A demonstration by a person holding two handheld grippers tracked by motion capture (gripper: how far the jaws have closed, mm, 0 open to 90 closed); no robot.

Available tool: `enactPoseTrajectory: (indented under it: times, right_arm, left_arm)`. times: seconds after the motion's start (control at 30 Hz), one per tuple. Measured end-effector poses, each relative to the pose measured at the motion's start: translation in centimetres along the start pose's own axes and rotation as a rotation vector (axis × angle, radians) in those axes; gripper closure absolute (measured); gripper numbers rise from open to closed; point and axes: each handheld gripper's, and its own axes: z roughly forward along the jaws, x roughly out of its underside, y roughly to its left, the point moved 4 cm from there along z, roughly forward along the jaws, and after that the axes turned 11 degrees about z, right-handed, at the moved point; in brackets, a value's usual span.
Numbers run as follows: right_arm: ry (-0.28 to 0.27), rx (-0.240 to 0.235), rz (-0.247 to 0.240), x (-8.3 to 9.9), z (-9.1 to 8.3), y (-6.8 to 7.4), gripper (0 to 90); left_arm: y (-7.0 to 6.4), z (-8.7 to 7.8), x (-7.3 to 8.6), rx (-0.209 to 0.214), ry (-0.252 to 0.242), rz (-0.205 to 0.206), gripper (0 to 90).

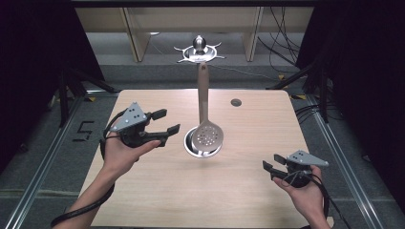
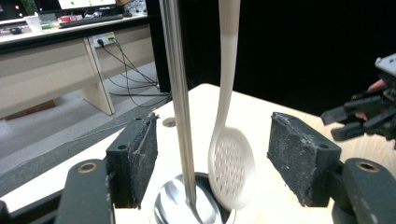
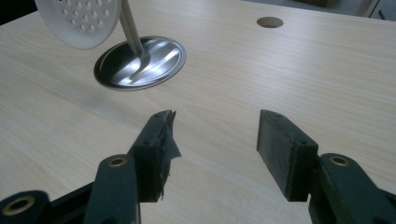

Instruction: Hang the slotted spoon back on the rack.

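- Slotted spoon (image 1: 206,135): pale, perforated bowl downward, hanging from the hooked top (image 1: 199,51) of a metal stand; its handle runs beside the stand's upright rod (image 2: 180,102), and the bowl sits just above the round steel base (image 1: 191,145) near the middle of the wooden table (image 1: 248,191).
- Left gripper (image 1: 165,121): held in the person's left hand (image 1: 122,152), off the table, just left of the spoon bowl; jaws spread wide with nothing between them. In the left gripper view the two black pads (image 2: 301,156) frame both rod and spoon bowl, touching neither.
- Right gripper (image 1: 271,167): held in the right hand (image 1: 305,193) near the table's right front edge, well apart from the stand; jaws parted and empty. The left pad (image 3: 161,144) shows torn, frayed facing.
- Table hole (image 1: 236,102): small round opening toward the far right of the tabletop.
- Cables (image 1: 81,210): trail from each gripper along the forearms.
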Motion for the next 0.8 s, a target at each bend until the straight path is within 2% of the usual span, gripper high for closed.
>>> enactPoseTrajectory:
  times: [0.03, 0.07, 0.1, 0.17, 0.2, 0.3, 0.37, 0.4, 0.63, 0.7, 0.77, 0.8]
  right_arm:
    - [-0.001, 0.0, -0.007, 0.0, 0.0, -0.1, 46.4]
    - [-0.016, 0.005, -0.048, -0.2, 0.1, -0.4, 46.5]
    - [-0.02, 0.007, -0.055, -0.2, 0.1, -0.4, 46.4]
    - [0.005, -0.001, 0.007, 0.0, 0.0, 0.1, 46.4]
    - [-0.007, -0.012, 0.004, 0.0, 0.1, 0.1, 46.4]
    - [-0.005, -0.012, 0.007, 0.0, 0.2, 0.1, 46.4]
    - [0.003, -0.001, 0.003, 0.0, 0.0, 0.0, 46.4]
    - [0.004, -0.001, 0.003, 0.0, 0.0, 0.0, 46.4]
    - [-0.004, -0.011, 0.005, 0.1, 0.2, 0.0, 46.4]
    - [-0.012, -0.002, -0.044, -0.1, 0.2, -0.4, 46.4]
    - [-0.015, -0.002, -0.048, -0.1, 0.2, -0.4, 46.4]
    - [-0.007, -0.001, -0.044, 0.0, 0.2, -0.4, 46.4]
  left_arm:
    - [-0.1, -0.1, 0.3, -0.001, 0.006, 0.0, 32.4]
    - [-0.1, -0.3, 0.9, -0.009, 0.006, 0.01, 32.4]
    - [-0.2, -0.4, 1.3, -0.012, 0.012, 0.016, 32.5]
    - [-0.4, -0.7, 2.3, -0.014, 0.021, 0.007, 32.6]
    - [-0.3, -1.0, 3.0, -0.015, 0.04, 0.02, 32.6]
    - [-0.5, -1.5, 4.8, -0.029, 0.054, -0.002, 32.8]
    - [-0.4, -1.9, 6.2, -0.031, 0.086, 0.008, 32.8]
    - [-0.6, -2.0, 7.0, -0.043, 0.074, -0.02, 32.9]
    - [-1.0, -2.8, 11.3, -0.066, 0.139, -0.046, 32.9]
    - [-1.2, -3.1, 12.3, -0.072, 0.145, -0.051, 33.0]
    - [-1.5, -3.5, 13.7, -0.09, 0.164, -0.036, 33.9]
    - [-1.6, -3.7, 14.3, -0.092, 0.19, -0.031, 34.1]
